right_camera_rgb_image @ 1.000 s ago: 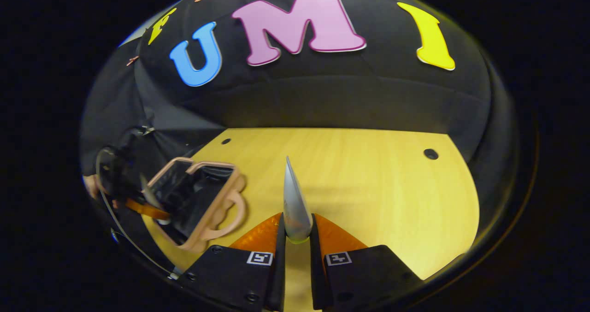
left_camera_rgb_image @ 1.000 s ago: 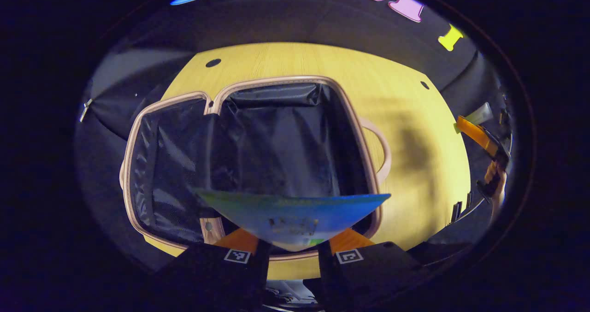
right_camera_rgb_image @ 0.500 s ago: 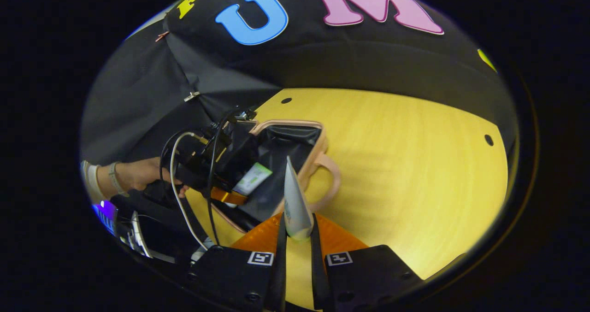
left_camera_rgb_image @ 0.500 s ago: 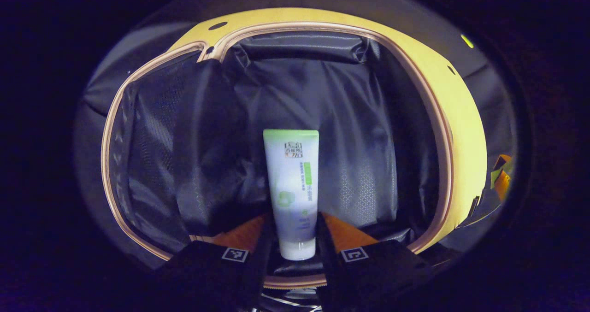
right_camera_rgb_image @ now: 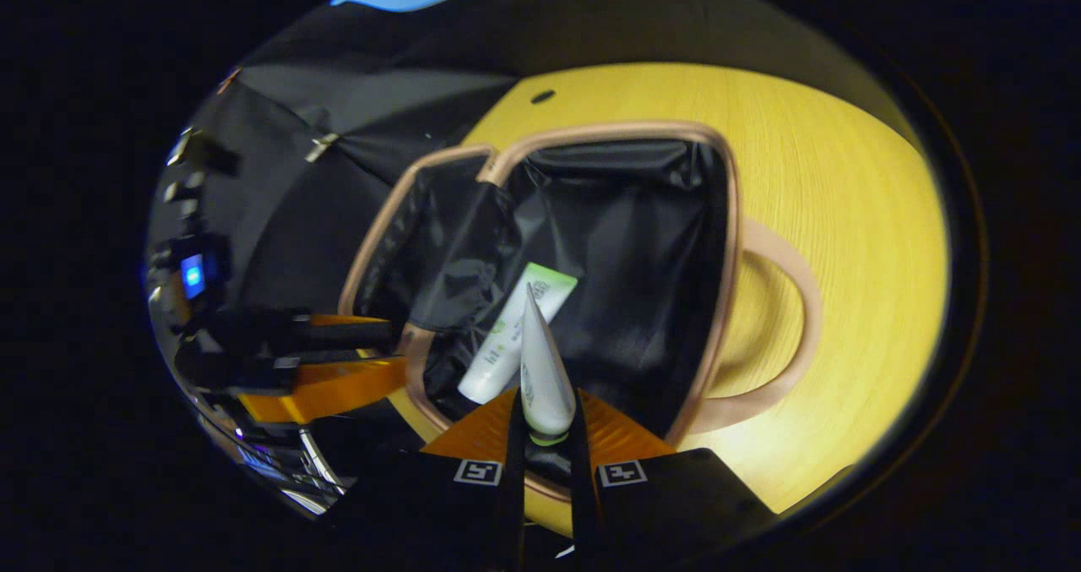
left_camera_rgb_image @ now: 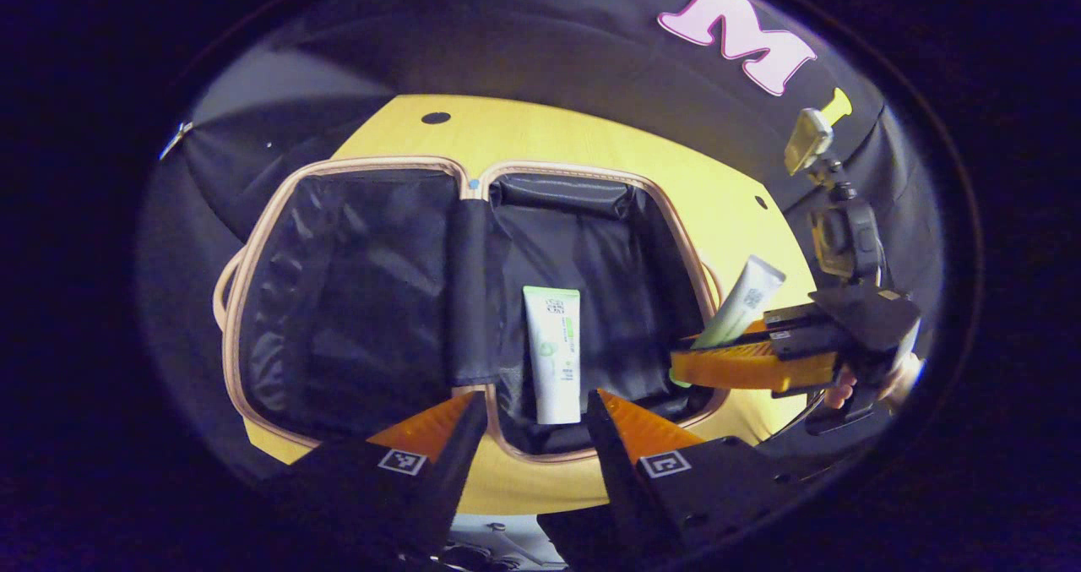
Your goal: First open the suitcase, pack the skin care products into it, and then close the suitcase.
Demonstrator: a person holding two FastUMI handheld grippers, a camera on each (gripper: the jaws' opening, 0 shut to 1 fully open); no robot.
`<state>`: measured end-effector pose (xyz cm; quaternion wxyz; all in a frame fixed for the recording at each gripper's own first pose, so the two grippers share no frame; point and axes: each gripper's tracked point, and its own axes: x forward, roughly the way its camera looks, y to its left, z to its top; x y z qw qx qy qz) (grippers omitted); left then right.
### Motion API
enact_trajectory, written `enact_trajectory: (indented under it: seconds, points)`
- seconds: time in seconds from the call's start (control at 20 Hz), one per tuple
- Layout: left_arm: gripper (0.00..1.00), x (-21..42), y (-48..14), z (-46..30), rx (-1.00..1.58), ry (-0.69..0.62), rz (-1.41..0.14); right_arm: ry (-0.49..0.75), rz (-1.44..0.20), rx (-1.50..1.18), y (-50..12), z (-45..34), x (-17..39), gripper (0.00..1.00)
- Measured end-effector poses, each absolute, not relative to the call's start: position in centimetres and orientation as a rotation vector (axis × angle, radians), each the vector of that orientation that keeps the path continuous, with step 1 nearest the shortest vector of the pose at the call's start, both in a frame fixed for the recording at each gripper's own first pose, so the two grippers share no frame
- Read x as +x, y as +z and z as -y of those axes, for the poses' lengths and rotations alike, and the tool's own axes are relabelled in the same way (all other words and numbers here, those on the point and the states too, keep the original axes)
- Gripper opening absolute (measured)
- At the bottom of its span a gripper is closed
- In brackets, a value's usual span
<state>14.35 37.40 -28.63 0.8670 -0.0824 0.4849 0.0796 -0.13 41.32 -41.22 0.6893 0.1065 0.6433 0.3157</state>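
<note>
Suitcase point(left_camera_rgb_image: 372, 302) lying open on the desk point(left_camera_rgb_image: 591, 145), its two dark-lined halves spread flat and hinged along the middle. One tube point(left_camera_rgb_image: 553, 354) already rests on the lining of the half nearer the handle point(right_camera_rgb_image: 773, 318), so opening is done and packing is, by this evidence, partly done. The left tool point(left_camera_rgb_image: 530, 416) stands just outside the suitcase's near rim with its fingers spread wide and nothing between them, the tube lying loose beyond the gap. The right tool point(right_camera_rgb_image: 545, 437) holds a second tube point(right_camera_rgb_image: 540, 369), both fingers pressed on its cap end, poised over the same half of the suitcase close to the first tube. What appears to remain: setting down this second tube, packing any further products, and closing the suitcase. The left gripper view shows both halves of the suitcase in full and the right tool seen from outside, reaching over the suitcase's handle side with a hand point(left_camera_rgb_image: 844, 394) behind it; the flat face of the held tube is legible here. The right gripper view shows the held tube edge-on, the whole loop of the handle lying on the desk beside the suitcase, and the left tool seen from the side at the suitcase's near corner.
</note>
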Motion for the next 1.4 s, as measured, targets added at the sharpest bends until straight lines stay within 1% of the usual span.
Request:
enact_trajectory:
  seconds: [0.05,0.1,0.2,0.25,0.3,0.35,0.5,0.55,0.6,0.65,0.75,0.8,0.95,1.15,1.3,1.4]
  points:
    - [0.86,13.2,-28.4,-38.9,-0.168,0.189,-1.003,0.657,-1.494,0.225,-42.4,-41.5,-0.7,0.27]
    - [0.87,12.3,-28.0,-40.0,-0.175,0.209,-0.993,0.598,-1.53,0.219,-43.1,-41.5,-0.7,0.27]
    - [0.89,10.3,-28.0,-42.7,-0.204,0.271,-0.986,0.553,-1.55,0.202,-44.0,-41.6,-1.0,0.27]
    - [0.95,9.7,-27.9,-44.2,-0.224,0.302,-0.978,0.541,-1.553,0.184,-44.2,-41.5,-1.2,0.28]
    - [0.89,9.3,-27.4,-45.5,-0.244,0.332,-0.968,0.539,-1.551,0.182,-44.1,-41.5,-1.4,0.31]
    - [0.89,9.1,-27.0,-46.7,-0.263,0.362,-0.949,0.546,-1.54,0.193,-44.0,-41.7,-1.2,0.33]
    - [0.89,8.5,-26.3,-51.4,-0.284,0.451,-0.905,0.608,-1.515,0.289,-41.7,-43.0,-1.1,0.64]
    - [0.89,8.2,-26.5,-53.0,-0.267,0.477,-0.905,0.636,-1.483,0.295,-40.6,-42.7,-1.1,0.7]
    - [0.89,8.2,-26.3,-54.6,-0.244,0.502,-0.899,0.668,-1.441,0.297,-39.6,-42.4,-0.9,0.88]
    - [0.89,8.5,-25.9,-56.2,-0.23,0.529,-0.887,0.696,-1.397,0.298,-38.4,-41.8,-0.8,0.9]
    - [0.89,9.3,-25.0,-58.9,-0.25,0.598,-0.851,0.728,-1.329,0.306,-36.2,-39.7,-0.8,0.9]
    - [0.89,9.9,-24.6,-60.1,-0.29,0.631,-0.822,0.726,-1.307,0.311,-35.6,-38.6,-0.6,0.9]
    - [0.89,11.3,-24.2,-64.4,-0.374,0.708,-0.773,0.669,-1.255,0.341,-34.5,-34.6,0.2,0.9]
    - [0.89,11.7,-26.4,-69.9,-0.372,0.795,-0.84,0.539,-1.248,0.404,-34.7,-30.2,0.9,0.9]
    - [0.89,11.3,-29.1,-70.8,-0.416,0.817,-0.914,0.473,-1.248,0.443,-34.6,-28.1,0.5,0.9]
    - [0.89,11.2,-30.7,-71.1,-0.448,0.831,-0.952,0.457,-1.239,0.443,-34.3,-27.2,0.2,0.9]
